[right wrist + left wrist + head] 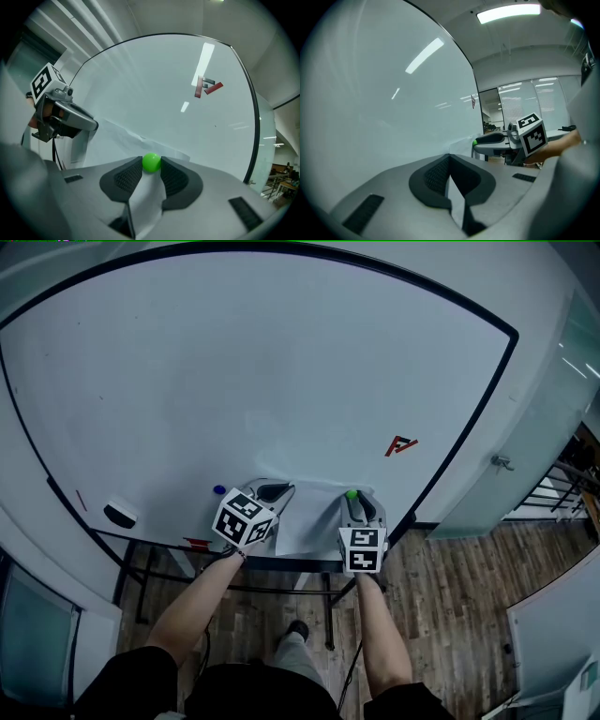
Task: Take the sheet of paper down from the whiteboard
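Whiteboard [234, 381] bears paper sheet [309, 526], green magnet [352, 494], blue magnet [219, 490].

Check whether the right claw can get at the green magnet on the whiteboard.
Yes, it seems: the right claw has the green magnet between its pads, touching on both sides. Nothing blocks it; the left claw sits at the sheet of paper's other end.

No legible words or numbers anywhere. Whiteboard [281, 381] bears small red mark [401, 445], shaped roughly like letter F, meaning unclear. Cubes on left gripper [272, 491] and right gripper [353, 499]: black-and-white square marker patterns only.
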